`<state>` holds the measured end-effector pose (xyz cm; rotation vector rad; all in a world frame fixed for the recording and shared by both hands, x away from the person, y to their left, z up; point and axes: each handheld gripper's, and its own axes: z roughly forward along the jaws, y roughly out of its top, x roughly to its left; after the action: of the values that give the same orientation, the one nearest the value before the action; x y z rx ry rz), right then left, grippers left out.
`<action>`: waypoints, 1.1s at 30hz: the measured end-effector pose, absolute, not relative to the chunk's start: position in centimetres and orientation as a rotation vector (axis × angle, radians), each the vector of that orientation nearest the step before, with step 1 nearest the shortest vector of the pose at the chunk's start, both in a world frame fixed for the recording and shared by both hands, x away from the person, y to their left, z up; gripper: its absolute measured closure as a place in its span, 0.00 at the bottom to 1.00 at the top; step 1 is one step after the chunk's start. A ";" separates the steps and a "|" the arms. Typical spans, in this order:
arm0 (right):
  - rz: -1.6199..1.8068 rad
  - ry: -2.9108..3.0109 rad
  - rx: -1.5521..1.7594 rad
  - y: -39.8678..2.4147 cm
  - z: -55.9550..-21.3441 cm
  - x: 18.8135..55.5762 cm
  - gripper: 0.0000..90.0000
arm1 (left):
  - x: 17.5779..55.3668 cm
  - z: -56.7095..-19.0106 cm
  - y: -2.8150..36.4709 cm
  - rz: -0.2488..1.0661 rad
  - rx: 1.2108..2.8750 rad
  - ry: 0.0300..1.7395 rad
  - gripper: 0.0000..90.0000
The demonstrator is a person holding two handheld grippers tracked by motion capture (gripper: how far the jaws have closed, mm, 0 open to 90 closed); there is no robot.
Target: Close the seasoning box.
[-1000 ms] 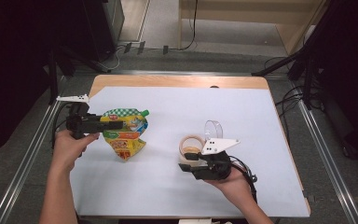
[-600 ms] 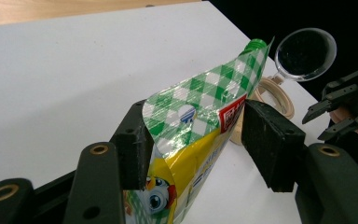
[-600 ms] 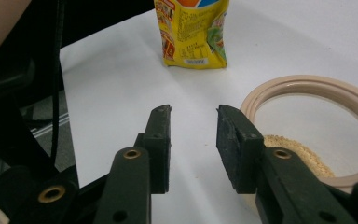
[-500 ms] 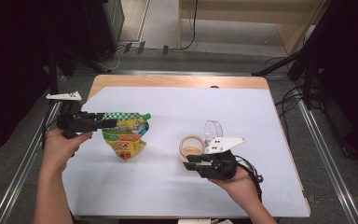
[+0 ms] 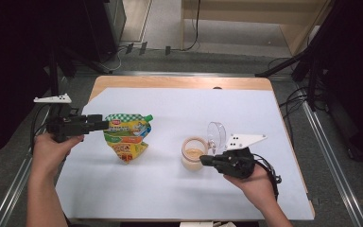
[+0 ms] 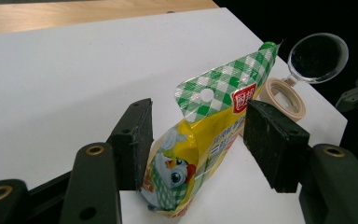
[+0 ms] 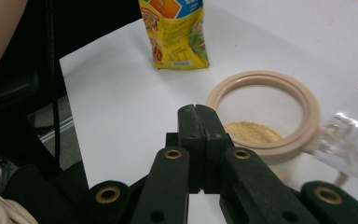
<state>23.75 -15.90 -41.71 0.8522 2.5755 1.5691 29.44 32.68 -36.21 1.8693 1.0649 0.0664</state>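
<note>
- The left gripper was held at the left side of the table, its fingers spread apart around the top of a yellow and green-checked pouch.
- In the left gripper view the pouch stood between the two pads; the left pad lay against or just beside its side, while the right pad stood clear of it with a gap. These fingers had just been opening slightly.
- The pouch's lower part rested on the white table, left of centre, its checked top edge pointing toward the jar.
- The right gripper was at the right of the table, its tips just beside a small beige-rimmed jar.
- Its fingers were pressed together with nothing between them, having just been closing.
- In the right gripper view the jar sat open just beyond the tips, with tan powder at its bottom.
- The clear hinged lid stood flipped up at the jar's right side.
- Pouch and jar stood apart on the table.
</note>
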 end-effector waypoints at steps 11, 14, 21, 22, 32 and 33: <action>1.549 2.475 0.884 -19.2 -39.9 24.1 1.00 | 28.3 -36.3 34.6 0.100 1.855 1.120 0.47; 1.537 2.439 0.903 -20.0 -39.5 24.4 1.00 | 28.1 -36.5 35.0 0.114 1.870 1.138 0.47; 1.546 2.357 0.984 -21.8 -39.4 25.3 1.00 | 27.8 -37.6 35.9 0.156 1.875 1.168 0.47; 1.542 2.342 1.004 -22.0 -39.5 25.5 1.00 | 27.9 -37.9 36.1 0.157 1.876 1.177 0.47; 1.507 2.356 1.071 -21.1 -41.7 26.7 1.00 | 28.9 -40.1 35.9 0.208 1.896 1.206 0.47; 1.509 2.362 1.070 -20.8 -41.8 26.8 1.00 | 29.0 -40.2 35.9 0.207 1.895 1.214 0.46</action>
<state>26.76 -20.79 -41.85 1.0696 2.3624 1.5092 28.96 35.92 -40.24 1.8946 1.2137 0.2065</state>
